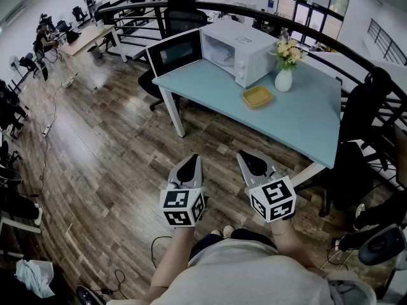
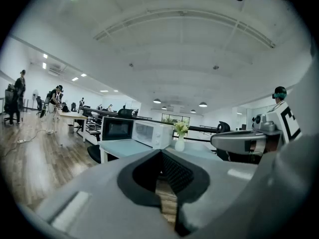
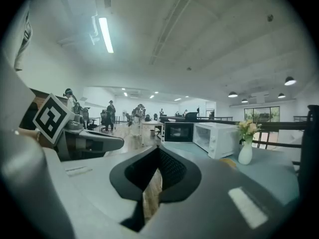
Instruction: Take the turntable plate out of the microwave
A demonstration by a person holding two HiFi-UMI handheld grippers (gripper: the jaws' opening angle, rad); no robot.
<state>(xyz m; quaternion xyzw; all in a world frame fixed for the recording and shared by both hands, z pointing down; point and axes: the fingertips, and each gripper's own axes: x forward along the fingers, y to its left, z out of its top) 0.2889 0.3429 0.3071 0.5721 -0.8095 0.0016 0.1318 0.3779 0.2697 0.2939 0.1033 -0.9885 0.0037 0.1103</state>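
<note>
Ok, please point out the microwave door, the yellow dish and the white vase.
microwave door (image 1: 174, 53): head view, on its dark window.
yellow dish (image 1: 257, 97): head view, on its inner bottom.
white vase (image 1: 283, 81): head view, on its round body.

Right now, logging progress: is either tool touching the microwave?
Apart. Head view shows left tool and right tool over the floor, short of the table bearing the microwave.
</note>
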